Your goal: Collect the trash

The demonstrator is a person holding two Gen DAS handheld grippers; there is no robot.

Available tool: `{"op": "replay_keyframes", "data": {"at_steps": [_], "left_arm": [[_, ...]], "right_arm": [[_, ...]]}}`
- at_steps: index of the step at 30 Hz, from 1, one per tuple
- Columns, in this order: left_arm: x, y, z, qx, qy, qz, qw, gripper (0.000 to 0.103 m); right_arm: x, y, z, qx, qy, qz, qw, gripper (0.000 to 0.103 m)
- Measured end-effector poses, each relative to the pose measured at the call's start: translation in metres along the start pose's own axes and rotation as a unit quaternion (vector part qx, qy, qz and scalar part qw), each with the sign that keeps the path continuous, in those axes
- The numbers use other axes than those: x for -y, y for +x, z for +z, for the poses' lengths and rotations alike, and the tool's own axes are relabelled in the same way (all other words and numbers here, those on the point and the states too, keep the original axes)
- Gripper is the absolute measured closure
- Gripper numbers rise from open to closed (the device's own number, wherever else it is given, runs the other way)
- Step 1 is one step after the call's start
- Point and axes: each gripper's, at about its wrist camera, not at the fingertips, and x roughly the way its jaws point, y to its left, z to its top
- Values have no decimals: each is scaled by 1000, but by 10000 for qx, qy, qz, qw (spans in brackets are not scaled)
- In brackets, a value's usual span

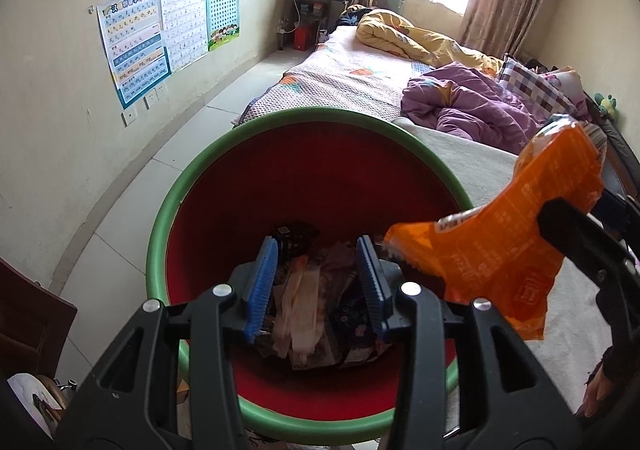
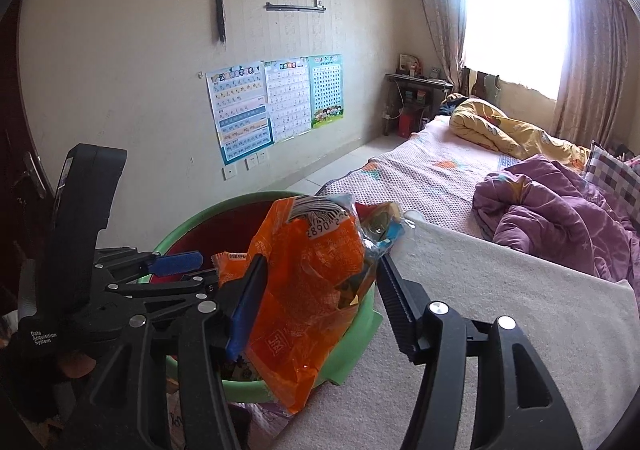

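A red bin with a green rim (image 1: 160, 250) stands against the bed and holds several crumpled wrappers (image 1: 344, 314). My left gripper (image 1: 318, 250) hangs over the bin's mouth, its blue pads apart and pressing on nothing. A pale wrapper (image 1: 300, 302) shows blurred just below them. An orange snack bag (image 2: 304, 290) sits between the jaws of my right gripper (image 2: 320, 266), which is shut on it over the bin's right rim (image 2: 360, 334). From the left wrist view the bag (image 1: 500, 250) hangs at the right, pinched by a black finger.
The bed runs along the right, with a white blanket (image 2: 500, 310), a purple quilt (image 2: 560, 210) and a yellow quilt (image 2: 500, 130). Posters (image 2: 272, 102) hang on the left wall above a strip of tiled floor (image 1: 132, 190). Dark wooden furniture (image 1: 32, 322) stands at the lower left.
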Motion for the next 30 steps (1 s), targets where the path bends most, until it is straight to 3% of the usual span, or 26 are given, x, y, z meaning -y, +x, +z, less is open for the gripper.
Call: {"op": "replay_keyframes", "data": {"at_steps": [3,9,17,23,30], "left_arm": [[-3,-2,0,52,-90,20,9999,45],[-5,-9,-1,223,-191,180,9994,33],[-9,-23,-4,378,-332,405,9979,30],[6,-50,0,895,-229,475,9946,11],[28,-64,2,1100,-243,428,9927,6]], "right_arm": [[2,-3,1,53,5,-6,10000,37],[12,-10,1,137,144,80,9998,32],[20,-30,0,393,309,95,9987,30],[36,-52,-5,656,594,-6,9961,11],[72,-83,-23,895,1059,-295,9899,7]]}}
